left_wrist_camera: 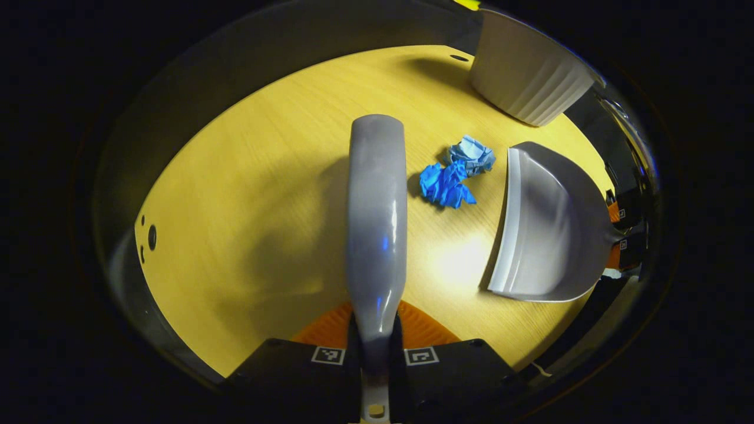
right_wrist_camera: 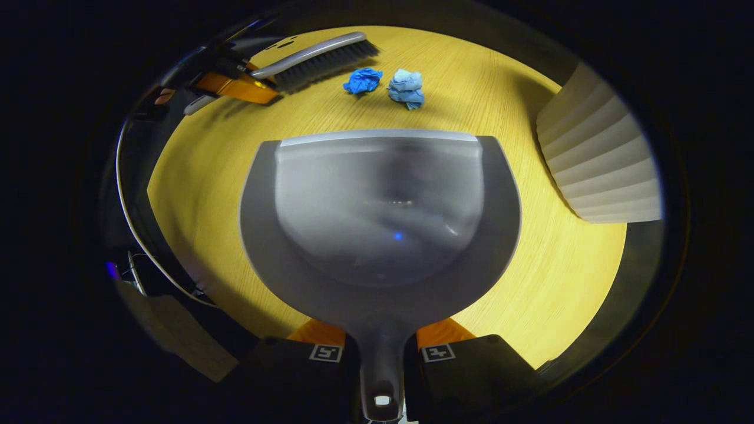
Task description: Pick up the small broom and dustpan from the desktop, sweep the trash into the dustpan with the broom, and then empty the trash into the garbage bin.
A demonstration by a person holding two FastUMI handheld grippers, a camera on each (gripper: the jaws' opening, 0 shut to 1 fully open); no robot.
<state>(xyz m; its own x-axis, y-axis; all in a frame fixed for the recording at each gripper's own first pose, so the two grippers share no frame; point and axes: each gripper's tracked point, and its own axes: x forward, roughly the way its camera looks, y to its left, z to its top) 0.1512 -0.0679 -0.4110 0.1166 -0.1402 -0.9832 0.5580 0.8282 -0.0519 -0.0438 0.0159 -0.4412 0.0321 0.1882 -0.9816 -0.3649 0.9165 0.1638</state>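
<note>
From my left gripper view, the grey plastic broom's [left_wrist_camera: 377,218] bristles hide beneath its back. At one o'clock the white ribbed garbage bin [left_wrist_camera: 524,76] is cut off. The grey plastic dustpan's [right_wrist_camera: 380,224] inside looks blurred.

Left claw [left_wrist_camera: 376,353] grips broom [left_wrist_camera: 377,224]; blue paper wads [left_wrist_camera: 455,172] between broom, dustpan [left_wrist_camera: 545,229].
</note>
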